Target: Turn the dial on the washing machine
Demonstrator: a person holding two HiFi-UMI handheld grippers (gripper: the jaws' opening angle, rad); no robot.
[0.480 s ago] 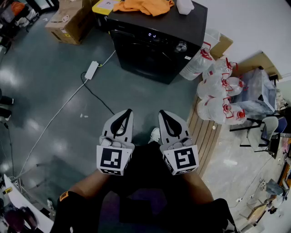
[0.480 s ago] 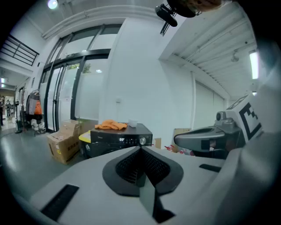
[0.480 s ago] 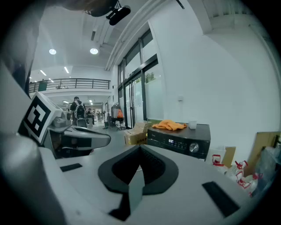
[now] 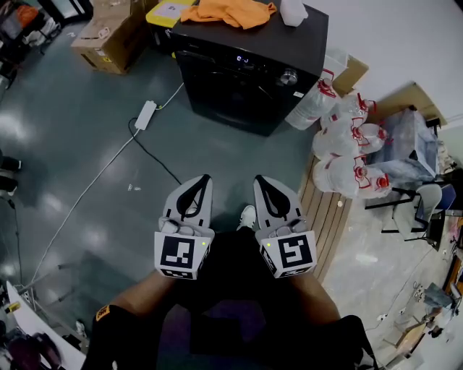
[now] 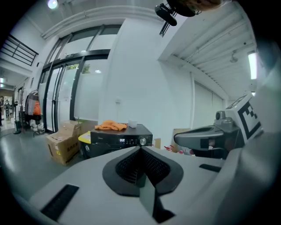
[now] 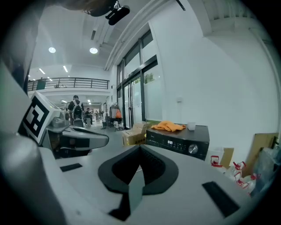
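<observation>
Glossy floor [image 4: 79, 173]; black boxy washer [image 4: 231, 90], round dial [image 4: 289, 76]; L tool [image 4: 205, 178], R tool [image 4: 258, 179] closed, empty.

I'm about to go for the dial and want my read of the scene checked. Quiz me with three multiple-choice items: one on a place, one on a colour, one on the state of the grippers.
1. The orange cloth lies:
A. in the left gripper
B. on top of the washing machine
C. in the right gripper

2. The washing machine's body is:
A. white
B. orange
C. black

3. Both grippers are:
A. shut and empty
B. wide open
C. shut on the cloth

Answers:
1. B, as the head view shows the cloth spread on the machine's top.
2. C, as its front and top are black in every view.
3. A, as each gripper view shows jaws together with nothing between them, well short of the dial.
</observation>
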